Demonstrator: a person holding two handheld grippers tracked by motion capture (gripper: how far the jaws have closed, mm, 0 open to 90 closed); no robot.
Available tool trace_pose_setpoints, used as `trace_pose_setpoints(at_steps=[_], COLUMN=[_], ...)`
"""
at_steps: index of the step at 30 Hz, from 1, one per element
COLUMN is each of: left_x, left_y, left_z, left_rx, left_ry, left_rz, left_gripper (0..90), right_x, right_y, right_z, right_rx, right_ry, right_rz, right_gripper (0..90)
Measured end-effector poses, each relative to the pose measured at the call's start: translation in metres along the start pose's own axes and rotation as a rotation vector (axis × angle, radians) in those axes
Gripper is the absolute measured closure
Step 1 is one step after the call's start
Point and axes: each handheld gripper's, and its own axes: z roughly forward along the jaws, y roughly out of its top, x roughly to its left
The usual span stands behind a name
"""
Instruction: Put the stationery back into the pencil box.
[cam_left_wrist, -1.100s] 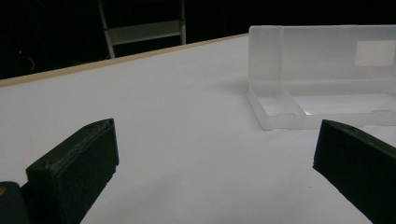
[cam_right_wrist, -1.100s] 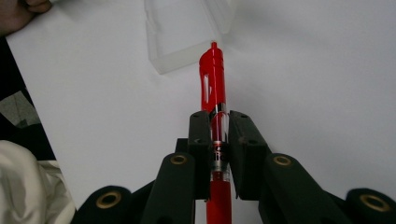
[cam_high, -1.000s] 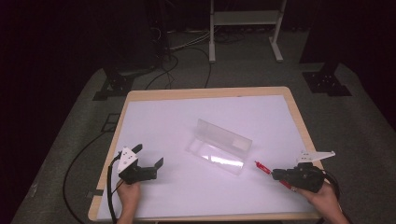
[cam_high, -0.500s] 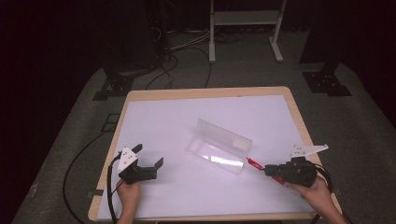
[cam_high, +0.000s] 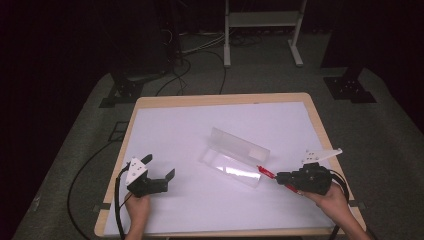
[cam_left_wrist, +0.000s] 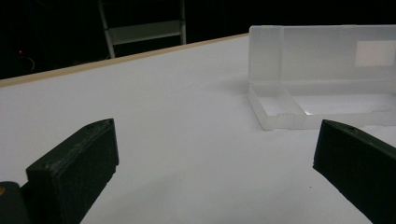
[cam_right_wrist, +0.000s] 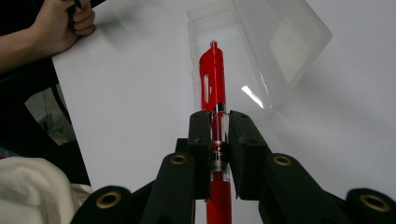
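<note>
A clear plastic case (cam_high: 235, 157) lies open in the middle of the white table (cam_high: 190, 130), its lid standing up behind its tray. My right gripper (cam_high: 281, 178) is shut on a red pen (cam_high: 266, 172), whose clip end points at the case's right end. In the right gripper view the red pen (cam_right_wrist: 213, 84) runs up between the jaws, over the tray of the clear case (cam_right_wrist: 261, 51). My left gripper (cam_high: 159, 169) rests at the front left of the table, open, with nothing between its jaws. The left gripper view has the case (cam_left_wrist: 322, 79) to the right ahead.
The table has a wooden rim (cam_high: 220, 99). Cables (cam_high: 195, 47) and stand legs (cam_high: 260, 20) lie on the dark floor behind it. A cable (cam_high: 117, 210) trails from the left gripper over the front edge.
My right gripper has carried the red pen to the left, toward the right end of the case. The left gripper has stayed still.
</note>
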Motion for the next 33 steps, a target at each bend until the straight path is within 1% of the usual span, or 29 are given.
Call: trace_pose_setpoints(at_steps=[12,15,24,27,33], left_x=[0.000,0.000,0.000,0.000,0.000], left_y=[0.000,0.000,0.000,0.000,0.000], left_z=[0.000,0.000,0.000,0.000,0.000], left_rx=[0.000,-0.001,-0.001,-0.002,-0.002], left_ry=[-0.001,-0.002,-0.003,-0.003,-0.004], left_rz=[-0.001,-0.001,-0.002,-0.003,-0.002], left_gripper=[0.0,0.0,0.0,0.0,0.0], right_x=[0.005,0.005,0.004,0.005,0.008], right_y=[0.019,0.023,0.033,0.037,0.045], right_z=[0.010,0.012,0.020,0.024,0.032], right_rx=[0.007,0.002,-0.002,-0.003,0.005], right_ry=[0.002,0.007,0.002,0.008,0.011], right_rz=[-0.032,-0.036,-0.047,-0.041,-0.060], right_gripper=[78.8,78.8,78.8,78.8,78.8])
